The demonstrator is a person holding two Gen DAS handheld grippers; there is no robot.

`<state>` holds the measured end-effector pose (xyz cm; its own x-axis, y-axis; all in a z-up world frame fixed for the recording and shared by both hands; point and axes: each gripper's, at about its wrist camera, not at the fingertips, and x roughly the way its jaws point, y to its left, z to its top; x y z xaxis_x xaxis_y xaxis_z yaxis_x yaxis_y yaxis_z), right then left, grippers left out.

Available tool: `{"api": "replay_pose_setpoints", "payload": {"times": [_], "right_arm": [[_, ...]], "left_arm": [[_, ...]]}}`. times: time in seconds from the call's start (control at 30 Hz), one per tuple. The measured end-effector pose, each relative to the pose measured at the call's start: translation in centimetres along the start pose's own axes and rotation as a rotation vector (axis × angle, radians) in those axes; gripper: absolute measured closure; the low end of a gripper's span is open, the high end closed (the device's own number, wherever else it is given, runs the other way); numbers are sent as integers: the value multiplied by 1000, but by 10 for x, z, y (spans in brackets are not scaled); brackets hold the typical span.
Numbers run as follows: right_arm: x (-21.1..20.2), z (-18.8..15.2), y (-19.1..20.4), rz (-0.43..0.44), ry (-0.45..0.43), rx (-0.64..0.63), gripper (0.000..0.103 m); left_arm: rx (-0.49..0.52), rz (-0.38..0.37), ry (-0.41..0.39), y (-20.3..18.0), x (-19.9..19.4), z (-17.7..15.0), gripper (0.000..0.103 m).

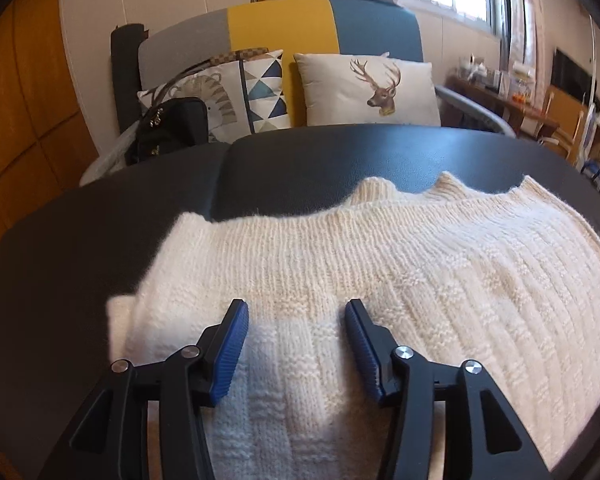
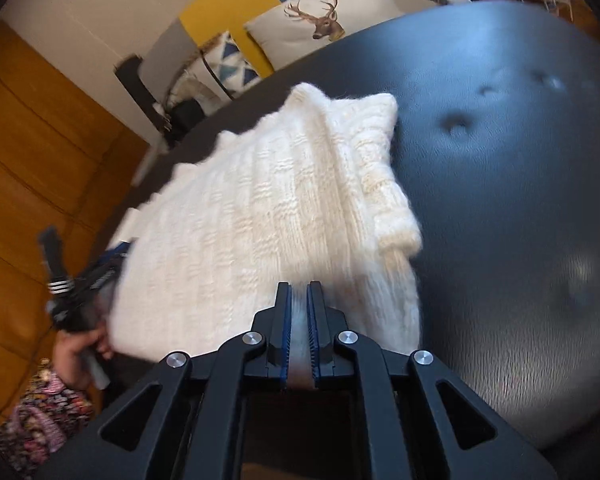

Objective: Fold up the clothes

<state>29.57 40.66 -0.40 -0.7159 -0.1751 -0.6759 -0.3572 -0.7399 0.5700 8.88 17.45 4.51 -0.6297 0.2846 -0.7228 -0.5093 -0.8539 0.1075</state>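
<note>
A cream knitted sweater (image 1: 380,264) lies on a black padded surface (image 1: 300,156); it also shows in the right wrist view (image 2: 268,208), partly folded with a thick rolled edge on its right. My left gripper (image 1: 296,308) is open, its blue-padded fingers spread just over the sweater's near edge. My right gripper (image 2: 299,288) is shut on the sweater's near edge, with knit pinched between the blue pads. The left gripper and the hand holding it show at the left of the right wrist view (image 2: 80,288).
The black surface (image 2: 520,200) is tufted with dimples on the right. Behind it stands a grey, yellow and blue sofa (image 1: 280,28) with a deer cushion (image 1: 372,88), a patterned cushion (image 1: 236,92) and a black bag (image 1: 168,128). Wooden panels (image 2: 40,140) are at left.
</note>
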Motion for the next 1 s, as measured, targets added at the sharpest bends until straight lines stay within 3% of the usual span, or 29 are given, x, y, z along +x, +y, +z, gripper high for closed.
{"api": "replay_pose_setpoints", "payload": {"times": [0.07,0.2,0.3,0.47,0.6,0.63,0.7,0.8,1.0], "right_arm": [[-15,0,-6,14,-67,21,85],[-38,3,-24,-12,-159,87,62],[-41,4,-31,12,-102,84,62],[-38,-1,-27,24,-34,-27,62],[-29,-4,-28,48,9,-80,62],[-25,-4,-28,63,23,-84,62],[-20,-4,-29,84,38,-93,78],[-17,-5,-32,87,88,-103,91],[-20,-7,-40,74,133,-91,97]], "left_arm": [[10,-36,-36,-17,-12,10,55],[65,-136,-74,-75,-29,36,54],[166,-209,-55,-130,-24,49,54],[372,-250,-45,-210,-15,60,54],[464,-292,-23,-257,-9,63,54],[483,-297,-13,-266,-7,62,54],[513,-295,6,-280,1,60,54],[502,-296,0,-281,11,57,52],[436,-349,6,-273,18,57,48]]}}
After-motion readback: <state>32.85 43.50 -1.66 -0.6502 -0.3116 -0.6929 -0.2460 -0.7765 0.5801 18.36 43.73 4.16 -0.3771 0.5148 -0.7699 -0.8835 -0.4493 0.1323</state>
